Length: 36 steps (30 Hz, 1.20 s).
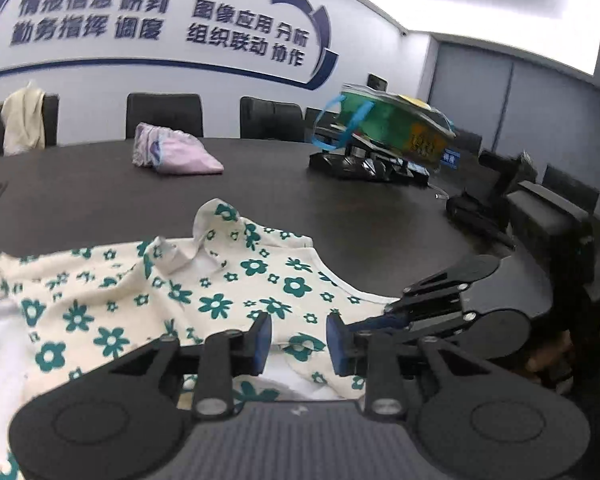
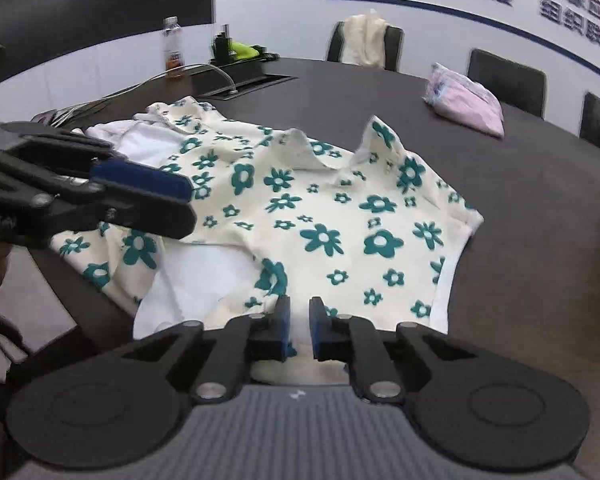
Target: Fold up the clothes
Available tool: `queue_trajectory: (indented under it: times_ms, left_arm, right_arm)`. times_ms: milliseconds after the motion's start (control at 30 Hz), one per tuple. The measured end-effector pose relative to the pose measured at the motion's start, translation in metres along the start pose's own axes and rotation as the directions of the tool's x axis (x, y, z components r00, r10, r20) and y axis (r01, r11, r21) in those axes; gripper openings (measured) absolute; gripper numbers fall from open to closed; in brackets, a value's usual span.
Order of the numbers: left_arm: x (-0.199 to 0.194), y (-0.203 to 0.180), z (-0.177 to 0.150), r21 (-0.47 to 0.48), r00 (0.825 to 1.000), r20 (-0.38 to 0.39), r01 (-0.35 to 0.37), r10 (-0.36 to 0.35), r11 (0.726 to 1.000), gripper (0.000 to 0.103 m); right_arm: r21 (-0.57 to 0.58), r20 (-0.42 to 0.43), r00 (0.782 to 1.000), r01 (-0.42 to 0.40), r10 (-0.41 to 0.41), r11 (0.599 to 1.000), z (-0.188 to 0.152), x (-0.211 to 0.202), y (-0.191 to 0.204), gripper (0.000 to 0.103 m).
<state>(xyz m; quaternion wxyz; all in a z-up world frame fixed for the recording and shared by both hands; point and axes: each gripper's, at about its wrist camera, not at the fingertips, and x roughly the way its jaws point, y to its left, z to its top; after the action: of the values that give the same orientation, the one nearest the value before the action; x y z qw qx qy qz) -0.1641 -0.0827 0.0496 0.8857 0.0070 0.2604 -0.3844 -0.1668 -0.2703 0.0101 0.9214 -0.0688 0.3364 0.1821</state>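
Note:
A cream shirt with teal flowers (image 1: 148,296) (image 2: 320,216) lies rumpled on the dark table (image 1: 260,192), collar toward the far side, white inside showing at its near edge. My left gripper (image 1: 299,340) is open, its blue pads just above the shirt's near hem, nothing between them. My right gripper (image 2: 299,330) has a narrow gap between its pads, over the white hem fabric; I cannot see cloth pinched. The left gripper also shows from the side in the right wrist view (image 2: 140,196), above the shirt's left part.
A folded pink garment (image 1: 176,152) (image 2: 468,100) lies farther back. A green bag on black gear (image 1: 384,132) stands at the right. A bottle (image 2: 173,48), cables and a table hatch (image 2: 244,80) sit at the far left. Chairs (image 1: 164,114) line the far edge.

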Motion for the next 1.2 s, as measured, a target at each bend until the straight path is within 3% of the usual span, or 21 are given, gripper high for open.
queue_trajectory:
  times_ms: [167,233,267,333,400,567,633,700,733,767,800,833,867,933,967,1100,1200]
  left_arm:
    - [0.009,-0.002,0.000,0.016,1.000,-0.003,-0.006,0.006,1.000,0.029]
    - [0.014,-0.006,-0.002,0.022,0.999,-0.029,-0.014,0.015,1.000,0.029]
    - [0.013,-0.005,-0.003,0.019,0.999,-0.034,-0.016,0.017,1.000,0.029]
    - [0.007,-0.001,-0.007,0.009,0.999,-0.026,-0.021,0.022,1.000,0.029]
    - [0.000,0.008,-0.010,-0.012,0.999,-0.023,-0.044,0.043,0.999,0.029]
    - [-0.022,0.030,-0.013,-0.078,0.998,0.013,-0.067,0.068,0.995,0.030]
    - [-0.027,0.039,-0.014,-0.102,0.997,0.021,-0.066,0.068,0.993,0.030]
    - [-0.030,0.047,-0.016,-0.110,0.997,0.018,-0.068,0.071,0.992,0.030]
    - [-0.033,0.050,-0.018,-0.106,0.997,0.017,-0.077,0.079,0.991,0.030]
    - [-0.036,0.052,-0.019,-0.101,0.996,0.018,-0.085,0.087,0.991,0.031]
    - [-0.038,0.054,-0.021,-0.094,0.996,0.011,-0.085,0.086,0.992,0.032]
    - [-0.038,0.056,-0.023,-0.085,0.997,0.001,-0.080,0.080,0.993,0.036]
    - [-0.038,0.055,-0.024,-0.075,0.997,-0.009,-0.078,0.078,0.994,0.036]
    - [-0.036,0.050,-0.024,-0.049,0.998,-0.018,-0.067,0.066,0.997,0.036]
    - [-0.037,0.045,-0.024,-0.032,0.999,-0.013,-0.053,0.053,0.998,0.036]
    - [-0.039,0.027,-0.027,0.046,1.000,0.014,0.003,-0.004,0.999,0.038]
    - [-0.034,0.018,-0.028,0.076,1.000,0.007,0.010,-0.011,0.997,0.041]
  right_arm:
    - [0.131,0.154,0.985,0.060,-0.080,0.990,0.068,0.013,-0.056,0.013]
    - [0.042,0.120,0.984,0.130,-0.134,0.991,0.097,0.048,-0.063,0.015]
    - [-0.003,0.104,0.982,0.160,-0.159,0.987,0.111,0.065,-0.067,0.024]
    - [-0.106,0.061,0.990,0.137,-0.131,0.985,0.125,0.093,-0.061,0.034]
    - [-0.187,0.023,0.993,0.122,-0.120,0.975,0.130,0.112,-0.052,0.001]
    - [-0.323,-0.107,0.992,0.032,-0.070,0.946,0.109,0.121,-0.020,0.003]
    - [-0.310,-0.107,0.992,0.027,-0.063,0.950,0.107,0.116,-0.015,0.009]
    - [-0.277,-0.088,0.996,-0.032,0.008,0.960,0.110,0.104,-0.018,0.030]
    - [-0.258,-0.066,0.997,-0.065,0.049,0.964,0.112,0.095,-0.020,0.050]
    - [-0.243,-0.023,0.996,-0.087,0.083,0.966,0.114,0.085,-0.024,0.051]
    - [-0.208,0.009,0.996,-0.089,0.092,0.974,0.117,0.076,-0.032,0.050]
    - [-0.172,0.041,0.994,-0.092,0.100,0.981,0.120,0.068,-0.040,0.043]
    - [-0.112,0.074,0.992,-0.095,0.104,0.989,0.125,0.064,-0.050,0.027]
    - [-0.011,0.088,0.995,-0.054,0.055,0.998,0.131,0.066,-0.069,0.013]
    - [0.022,0.081,0.997,-0.022,0.020,1.000,0.133,0.071,-0.074,0.011]
    - [-0.012,-0.042,0.999,-0.028,0.028,1.000,0.126,0.106,-0.066,0.008]
    - [-0.132,-0.086,0.996,-0.027,0.016,0.991,0.115,0.115,-0.041,0.008]
